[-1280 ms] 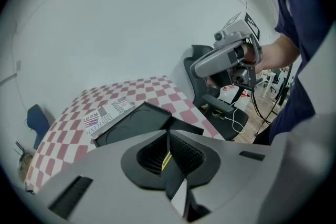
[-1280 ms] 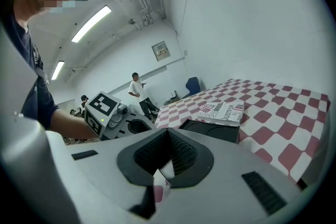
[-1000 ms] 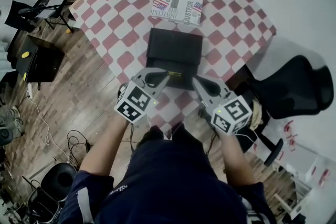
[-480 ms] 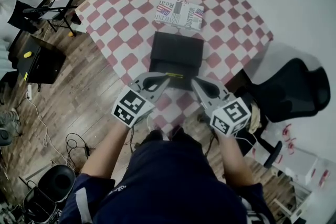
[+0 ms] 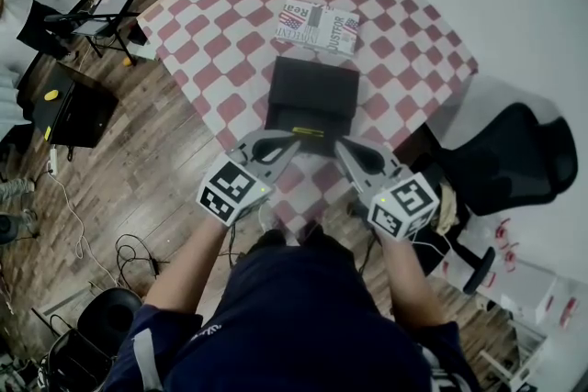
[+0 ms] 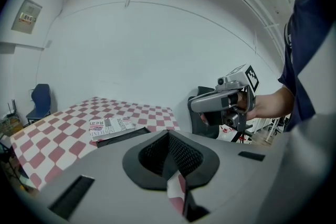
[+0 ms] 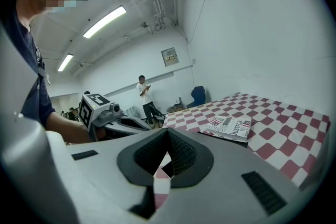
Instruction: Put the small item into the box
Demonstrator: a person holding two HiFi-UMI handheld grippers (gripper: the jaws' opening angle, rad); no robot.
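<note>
A black box (image 5: 312, 92) lies on the red-and-white checkered table (image 5: 220, 32). A small yellow item (image 5: 308, 132) rests at the box's near edge. My left gripper (image 5: 290, 142) and right gripper (image 5: 339, 146) hover side by side just short of that edge, the yellow item between their tips. Both are shut with nothing in them. In the left gripper view my left gripper (image 6: 168, 135) faces the box (image 6: 122, 135) and the right gripper (image 6: 223, 103). From my right gripper (image 7: 167, 132), the left gripper (image 7: 107, 113) shows; the yellow item is hidden.
A newspaper-print box (image 5: 318, 25) lies beyond the black box. A black office chair (image 5: 514, 151) stands right of the table. A folding chair (image 5: 96, 14), a black case (image 5: 69, 110) and cables (image 5: 138, 248) are on the wooden floor. A person (image 7: 143, 93) stands far off.
Both grippers have tilted upward, so the table sits lower in their views. The yellow item no longer shows past the left jaws. Their place over the table barely changed.
</note>
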